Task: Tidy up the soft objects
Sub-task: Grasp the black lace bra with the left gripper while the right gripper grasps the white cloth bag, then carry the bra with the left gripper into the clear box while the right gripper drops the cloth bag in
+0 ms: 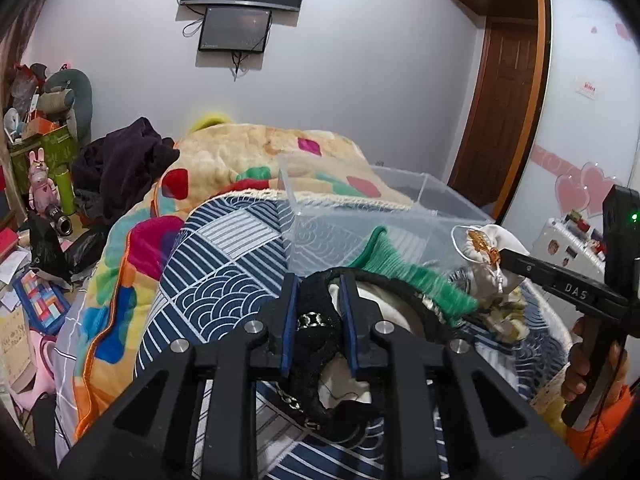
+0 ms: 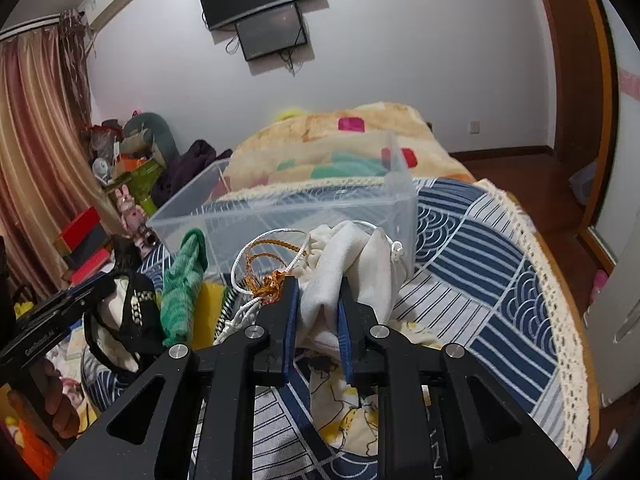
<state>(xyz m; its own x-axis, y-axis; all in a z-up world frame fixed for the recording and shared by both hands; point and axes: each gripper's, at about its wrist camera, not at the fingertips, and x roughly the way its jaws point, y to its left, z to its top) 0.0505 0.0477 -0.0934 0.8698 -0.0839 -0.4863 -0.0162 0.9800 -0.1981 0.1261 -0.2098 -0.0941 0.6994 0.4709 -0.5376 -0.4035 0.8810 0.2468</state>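
My left gripper (image 1: 318,280) is shut on a black fabric bag (image 1: 316,344) with a gold chain, held just above the bed; it also shows in the right wrist view (image 2: 136,308). My right gripper (image 2: 316,284) is shut on a white drawstring pouch (image 2: 352,256) with an orange cord (image 2: 268,284), lifted near the front of a clear plastic bin (image 2: 280,208). The pouch also shows in the left wrist view (image 1: 486,248), beside the bin (image 1: 360,216). A green knitted sock (image 1: 404,276) lies against the bin's front wall, also in the right wrist view (image 2: 182,280).
A blue and white patterned cover (image 2: 480,264) lies on the bed, a colourful fleece blanket (image 1: 224,160) behind it. Dark clothes (image 1: 124,160) pile at the left. Cluttered boxes and toys (image 1: 40,168) stand along the left wall. A white suitcase (image 1: 568,240) stands to the right.
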